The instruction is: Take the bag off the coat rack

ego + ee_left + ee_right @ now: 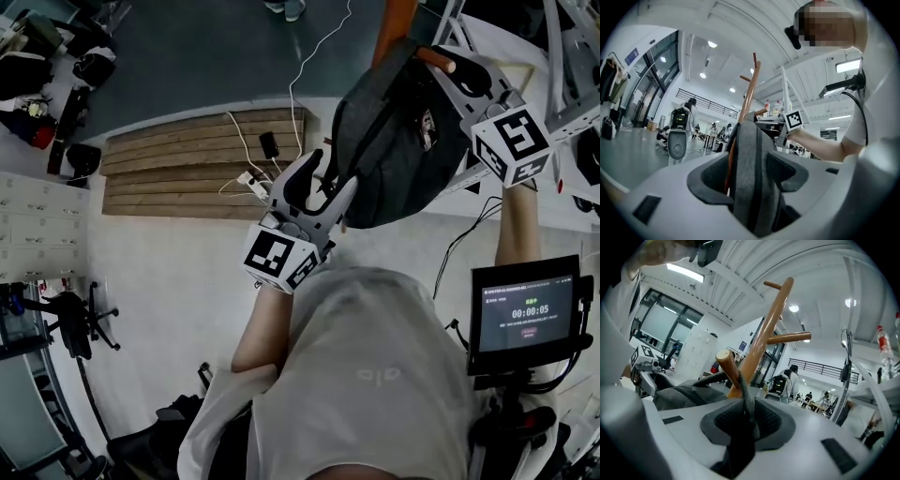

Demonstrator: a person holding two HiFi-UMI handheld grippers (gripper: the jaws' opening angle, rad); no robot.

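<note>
A dark grey bag (394, 141) hangs against the orange wooden coat rack pole (394, 23). Its thin strap (743, 390) loops over a short peg (729, 366). My right gripper (461, 80) is up at that peg, and in the right gripper view it (745, 420) is shut on the strap. My left gripper (323, 183) reaches the bag's lower left edge. In the left gripper view a thick fold of the bag (752, 154) sits between its jaws (752, 176), which stand wide, with gaps on both sides of the fold.
A wooden slat platform (187, 164) with white cables and a power strip (253, 183) lies on the floor below the rack. A white metal frame (562, 56) stands at the right, a screen (525, 314) at lower right. Dark bags (37, 75) and chairs (75, 319) are at left.
</note>
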